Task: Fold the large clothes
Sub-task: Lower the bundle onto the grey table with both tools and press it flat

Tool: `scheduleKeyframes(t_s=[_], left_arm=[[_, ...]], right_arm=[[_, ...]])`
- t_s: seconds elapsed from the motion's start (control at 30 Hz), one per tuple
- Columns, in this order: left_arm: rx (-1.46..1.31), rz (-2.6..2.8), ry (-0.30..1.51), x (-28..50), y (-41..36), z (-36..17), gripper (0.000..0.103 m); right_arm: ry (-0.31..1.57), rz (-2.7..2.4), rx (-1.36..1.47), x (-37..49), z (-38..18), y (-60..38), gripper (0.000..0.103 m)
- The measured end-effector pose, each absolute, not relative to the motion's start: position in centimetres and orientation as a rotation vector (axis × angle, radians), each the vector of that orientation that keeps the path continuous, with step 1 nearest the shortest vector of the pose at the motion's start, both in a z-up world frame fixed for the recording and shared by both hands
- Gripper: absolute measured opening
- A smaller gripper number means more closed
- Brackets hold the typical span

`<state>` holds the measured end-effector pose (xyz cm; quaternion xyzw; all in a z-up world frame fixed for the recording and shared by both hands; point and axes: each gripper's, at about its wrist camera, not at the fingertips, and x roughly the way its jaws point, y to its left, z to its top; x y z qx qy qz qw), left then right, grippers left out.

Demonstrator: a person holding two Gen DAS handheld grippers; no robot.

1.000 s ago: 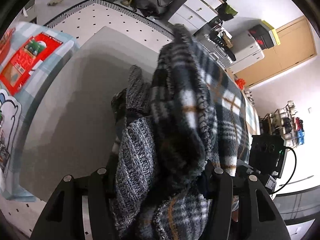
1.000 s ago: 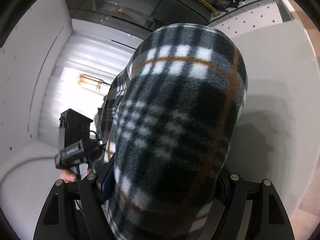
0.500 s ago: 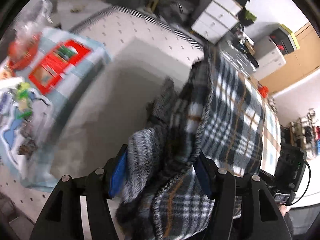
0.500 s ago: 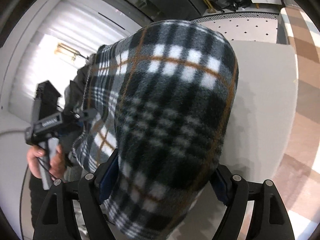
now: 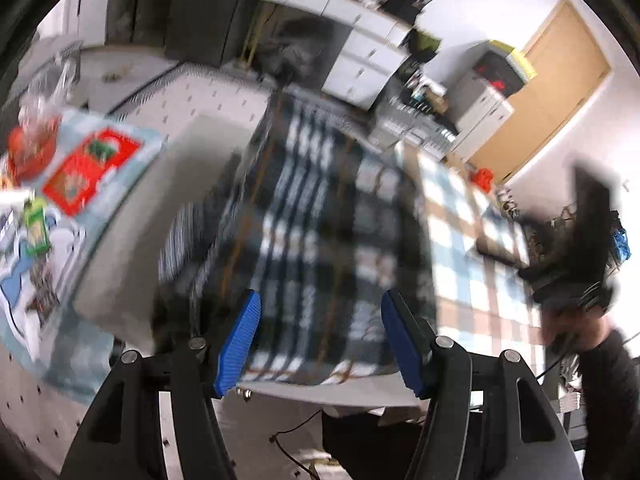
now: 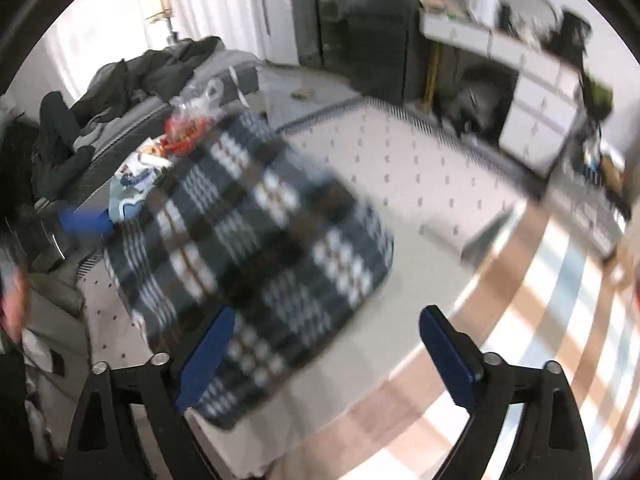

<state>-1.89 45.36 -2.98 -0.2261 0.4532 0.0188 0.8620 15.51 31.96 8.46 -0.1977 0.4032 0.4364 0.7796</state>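
Item: left gripper [image 5: 318,336] and right gripper [image 6: 326,356], jaws of both now spread wide and holding nothing, whereas half a second ago each was clamped on the plaid fleece garment [image 5: 320,232], which now lies released in a compact folded block on the grey table [image 5: 132,216], at 12 o'clock of the left gripper and 11 o'clock of the right; judged, this fold is finished. Containers: at 10 o'clock, further off, a clear plastic bag [image 6: 196,98] over a red item, contents too blurred to identify.
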Motion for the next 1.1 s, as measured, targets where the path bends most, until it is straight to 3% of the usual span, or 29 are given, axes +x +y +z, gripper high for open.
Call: scheduleKeyframes(t_s=[0.13, 0.27, 0.63, 0.9, 1.1], left_arm=[[-0.539, 0.107, 0.960, -1.2, 48.2, -6.6, 0.058], [-0.562, 0.086, 0.918, -1.0, 49.7, -6.9, 0.058], [-0.459, 0.054, 0.841, -2.0, 49.4, -7.4, 0.058], [-0.514, 0.025, 0.877, -1.9, 50.0, -7.6, 0.059], [-0.499, 0.036, 0.870, -3.5, 48.4, -4.2, 0.059]], right_arm=[[0.841, 1.015, -0.495, 15.4, 10.4, 37.9, 0.102], [0.922, 1.061, -0.549, 14.9, 8.3, 45.2, 0.101], [1.368, 0.966, -0.525, 19.5, -0.3, 53.0, 0.102], [1.321, 0.982, -0.504, 19.3, -0.4, 52.9, 0.103], [1.152, 1.140, -0.436, 16.7, 6.5, 48.2, 0.103]])
